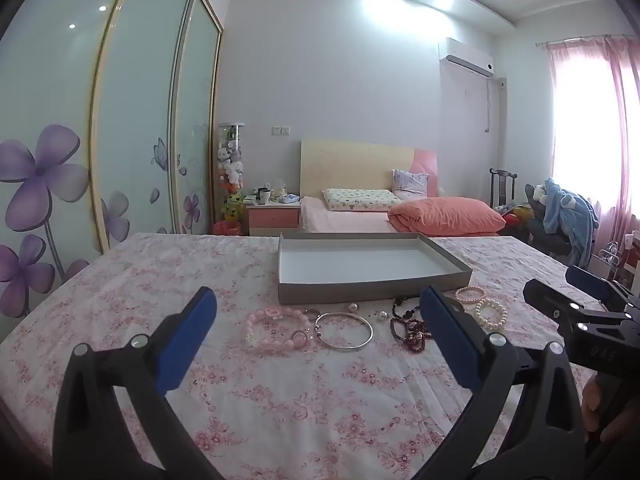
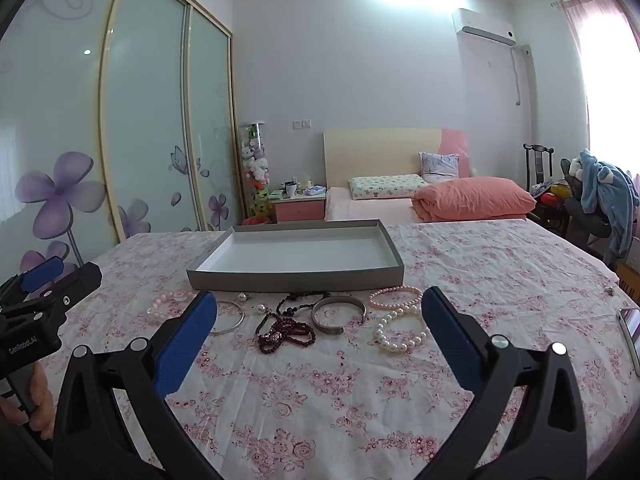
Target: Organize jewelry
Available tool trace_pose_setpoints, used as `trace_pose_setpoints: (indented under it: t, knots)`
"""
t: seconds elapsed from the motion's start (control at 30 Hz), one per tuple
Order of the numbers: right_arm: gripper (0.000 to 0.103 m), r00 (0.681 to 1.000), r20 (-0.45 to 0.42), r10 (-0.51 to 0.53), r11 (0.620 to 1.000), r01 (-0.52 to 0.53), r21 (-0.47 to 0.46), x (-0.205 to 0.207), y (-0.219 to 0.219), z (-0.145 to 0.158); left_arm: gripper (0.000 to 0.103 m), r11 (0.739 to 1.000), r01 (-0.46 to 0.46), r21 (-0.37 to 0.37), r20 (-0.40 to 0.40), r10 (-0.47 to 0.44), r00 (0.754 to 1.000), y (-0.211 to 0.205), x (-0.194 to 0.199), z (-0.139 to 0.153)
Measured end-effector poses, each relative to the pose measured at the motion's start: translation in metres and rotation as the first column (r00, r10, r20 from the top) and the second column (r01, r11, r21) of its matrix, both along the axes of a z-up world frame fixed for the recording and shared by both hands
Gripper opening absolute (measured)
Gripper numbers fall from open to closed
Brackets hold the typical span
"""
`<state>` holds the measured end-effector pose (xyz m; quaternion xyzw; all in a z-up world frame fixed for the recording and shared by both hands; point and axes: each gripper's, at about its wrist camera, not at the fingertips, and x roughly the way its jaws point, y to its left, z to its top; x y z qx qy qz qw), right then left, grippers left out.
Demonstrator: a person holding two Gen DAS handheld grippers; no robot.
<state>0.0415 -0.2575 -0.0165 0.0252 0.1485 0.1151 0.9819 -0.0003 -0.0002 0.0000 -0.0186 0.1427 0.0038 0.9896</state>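
Both sets of jaws gape empty over the desk (image 2: pixel 500 264); bracelets wait in a row, grey tray (image 2: pixel 296 278) at twelve o'clock, ready to receive them.

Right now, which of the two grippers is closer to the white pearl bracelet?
Right. The right gripper has the white pearl bracelet just inside its right finger; the left gripper faces the pink bracelet, pearls beyond its right finger.

Your left gripper (image 1: pixel 318 308) and right gripper (image 2: pixel 319 308) both gape wide, empty, tipped slightly downward. The right one sits at your left's three o'clock.
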Motion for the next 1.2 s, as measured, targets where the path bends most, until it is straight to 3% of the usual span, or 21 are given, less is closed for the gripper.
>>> trace_pose_setpoints:
  t: [1.2]
  knots:
    - [0.101, 1.0, -0.001, 0.0, 1.0, 0.0, 0.0, 0.0014, 0.0005, -0.0004, 0.099, 1.0, 0.0, -0.002, -0.011, 0.0, 1.0, -0.0001, 0.0003, -0.0001]
